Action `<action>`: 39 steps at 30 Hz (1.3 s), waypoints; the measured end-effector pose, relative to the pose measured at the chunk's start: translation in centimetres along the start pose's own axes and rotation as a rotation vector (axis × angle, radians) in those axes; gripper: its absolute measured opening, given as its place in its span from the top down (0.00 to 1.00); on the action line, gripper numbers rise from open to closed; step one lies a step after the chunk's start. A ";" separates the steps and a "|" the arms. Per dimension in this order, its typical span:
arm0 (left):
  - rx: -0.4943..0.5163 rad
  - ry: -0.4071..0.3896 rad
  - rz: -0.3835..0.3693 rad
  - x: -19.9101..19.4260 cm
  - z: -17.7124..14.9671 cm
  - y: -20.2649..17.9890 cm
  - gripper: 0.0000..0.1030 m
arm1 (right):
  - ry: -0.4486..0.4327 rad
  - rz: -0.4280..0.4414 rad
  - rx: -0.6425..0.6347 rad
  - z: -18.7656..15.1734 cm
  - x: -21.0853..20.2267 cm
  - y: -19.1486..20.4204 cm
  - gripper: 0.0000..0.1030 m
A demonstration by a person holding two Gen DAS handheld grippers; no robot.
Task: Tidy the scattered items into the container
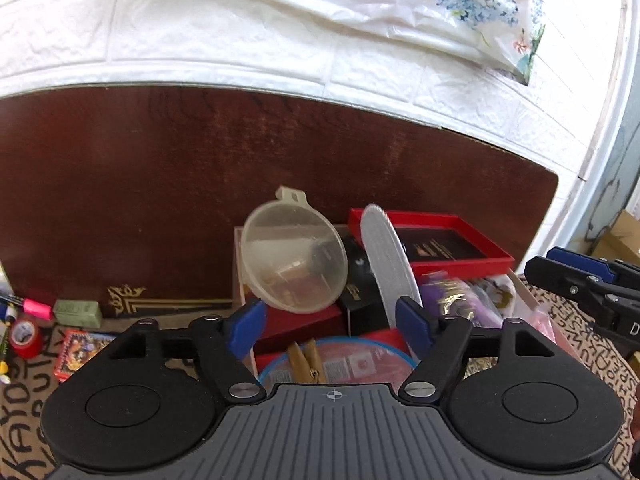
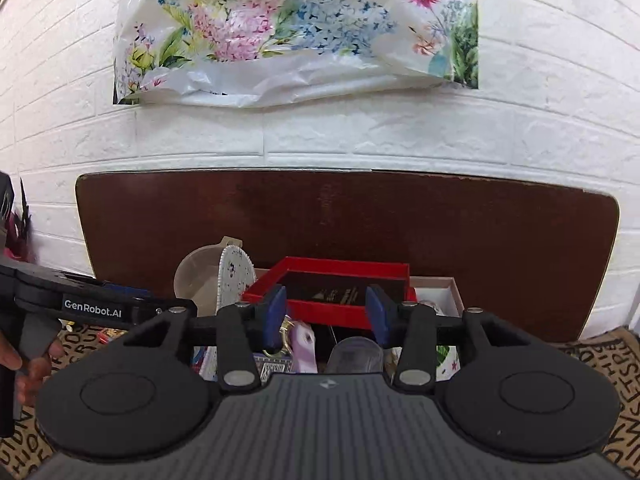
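The container, a pale box (image 1: 239,264), stands against a dark brown board and is piled high. In it I see a clear plastic funnel (image 1: 294,252), a white disc on edge (image 1: 390,264), a red tray (image 1: 460,262) and wooden clothespins (image 1: 306,360) on a blue-rimmed lid. My left gripper (image 1: 330,326) is open and empty just above the pile. My right gripper (image 2: 326,316) is open and empty over the box's right part, above purple items (image 2: 304,344). The box's rim also shows in the right wrist view (image 2: 456,292).
Left of the box on the lettered mat (image 1: 24,412) lie a red tape roll (image 1: 26,336), a pink marker (image 1: 36,307), a green block (image 1: 78,312) and a small colourful pack (image 1: 78,352). A white brick wall and a floral bag (image 2: 296,32) are behind.
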State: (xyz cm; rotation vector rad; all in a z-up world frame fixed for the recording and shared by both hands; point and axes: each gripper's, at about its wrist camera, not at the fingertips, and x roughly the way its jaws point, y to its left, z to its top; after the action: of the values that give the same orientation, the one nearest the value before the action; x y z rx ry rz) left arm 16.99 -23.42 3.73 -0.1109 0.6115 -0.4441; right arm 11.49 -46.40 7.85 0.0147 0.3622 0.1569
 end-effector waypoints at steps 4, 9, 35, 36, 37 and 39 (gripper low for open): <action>-0.012 0.008 -0.014 -0.8 -0.8 0.0 0.06 | 0.015 -0.009 -0.021 -0.6 -0.6 0.0 0.32; -0.048 0.035 0.020 -1.6 -1.5 0.2 0.00 | 0.033 -0.002 -0.051 -1.3 -1.1 0.9 0.03; 0.135 0.018 0.309 -10.9 -7.2 -7.2 0.00 | 0.102 -0.046 -0.040 -4.2 -13.0 3.8 0.01; 0.132 0.011 0.316 -11.5 -7.7 -7.5 0.00 | 0.107 -0.050 -0.041 -4.6 -13.6 3.8 0.01; 0.127 0.004 0.322 -11.9 -8.1 -7.7 0.00 | 0.113 -0.055 -0.039 -4.9 -14.2 3.9 0.01; 0.113 -0.018 0.335 -13.1 -9.1 -8.2 0.00 | 0.131 -0.066 -0.035 -5.8 -15.1 4.0 0.01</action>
State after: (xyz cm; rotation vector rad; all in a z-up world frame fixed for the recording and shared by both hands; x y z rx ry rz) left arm -0.83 -24.80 5.17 0.0945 0.5734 -0.1523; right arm -5.11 -44.86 7.96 -0.0421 0.4904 0.0989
